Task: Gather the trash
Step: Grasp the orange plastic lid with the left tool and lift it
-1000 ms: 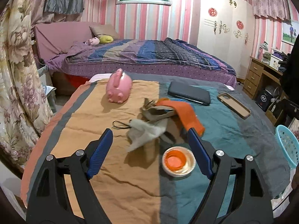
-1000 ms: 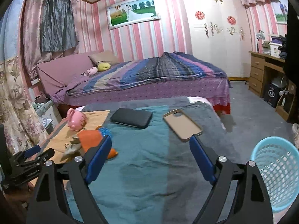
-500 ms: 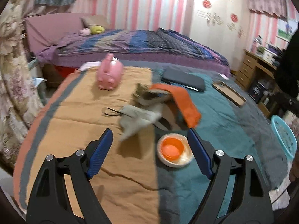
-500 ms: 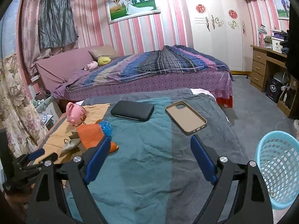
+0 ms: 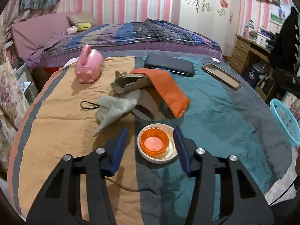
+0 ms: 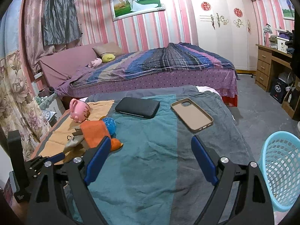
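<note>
A small white dish (image 5: 157, 156) holding an orange cup (image 5: 154, 142) sits on the cloth-covered table between the fingers of my left gripper (image 5: 150, 129). The jaws are closing: the right finger (image 5: 181, 146) is at the dish's rim, while the left finger (image 5: 120, 146) stands apart from it. Just beyond lie a crumpled grey tissue (image 5: 116, 106), a beige pouch (image 5: 129, 83) and an orange cloth (image 5: 168, 91). My right gripper (image 6: 151, 138) hovers open over the teal cloth with nothing between its fingers. A light blue basket (image 6: 281, 172) stands off the table's right side.
A pink piggy bank (image 5: 89, 67), a black case (image 5: 168, 65) and a tan phone case (image 5: 221, 76) lie at the far side of the table. A blue crumpled ball (image 6: 109, 124) sits behind the orange cloth. A bed stands behind the table, a wooden desk at the right.
My left gripper has come forward and down over the white dish, and its jaws have narrowed around it. The right gripper has hardly moved.
</note>
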A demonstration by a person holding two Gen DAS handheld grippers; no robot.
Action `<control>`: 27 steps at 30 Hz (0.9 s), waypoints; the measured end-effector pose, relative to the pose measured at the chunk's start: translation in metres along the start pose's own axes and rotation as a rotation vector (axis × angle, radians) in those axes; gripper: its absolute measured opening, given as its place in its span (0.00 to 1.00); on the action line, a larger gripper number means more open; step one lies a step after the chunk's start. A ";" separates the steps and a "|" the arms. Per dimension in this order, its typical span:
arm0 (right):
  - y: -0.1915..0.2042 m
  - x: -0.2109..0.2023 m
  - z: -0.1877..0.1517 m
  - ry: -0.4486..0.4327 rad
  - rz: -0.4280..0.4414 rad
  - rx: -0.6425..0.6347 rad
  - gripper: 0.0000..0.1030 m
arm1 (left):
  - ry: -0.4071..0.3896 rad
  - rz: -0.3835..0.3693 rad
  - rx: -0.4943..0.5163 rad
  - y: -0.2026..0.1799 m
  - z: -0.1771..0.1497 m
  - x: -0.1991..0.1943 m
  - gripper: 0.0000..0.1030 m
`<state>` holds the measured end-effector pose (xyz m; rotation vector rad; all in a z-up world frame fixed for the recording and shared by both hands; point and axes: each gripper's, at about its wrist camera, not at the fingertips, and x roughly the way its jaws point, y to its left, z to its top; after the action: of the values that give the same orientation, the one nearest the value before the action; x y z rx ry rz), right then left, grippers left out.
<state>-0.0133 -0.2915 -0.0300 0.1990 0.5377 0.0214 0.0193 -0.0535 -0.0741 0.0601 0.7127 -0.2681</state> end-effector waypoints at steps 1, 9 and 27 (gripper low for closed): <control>0.001 0.001 -0.001 0.004 0.003 -0.002 0.83 | 0.001 -0.002 0.004 -0.001 0.000 0.000 0.42; 0.009 0.005 -0.003 0.020 0.016 -0.019 0.84 | 0.044 -0.078 0.047 -0.021 -0.002 0.012 0.12; 0.013 0.005 -0.006 0.030 0.032 -0.024 0.85 | 0.129 -0.011 0.007 -0.021 -0.002 0.044 0.07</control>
<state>-0.0113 -0.2777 -0.0354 0.1846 0.5634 0.0618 0.0445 -0.0837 -0.1034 0.0805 0.8406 -0.2791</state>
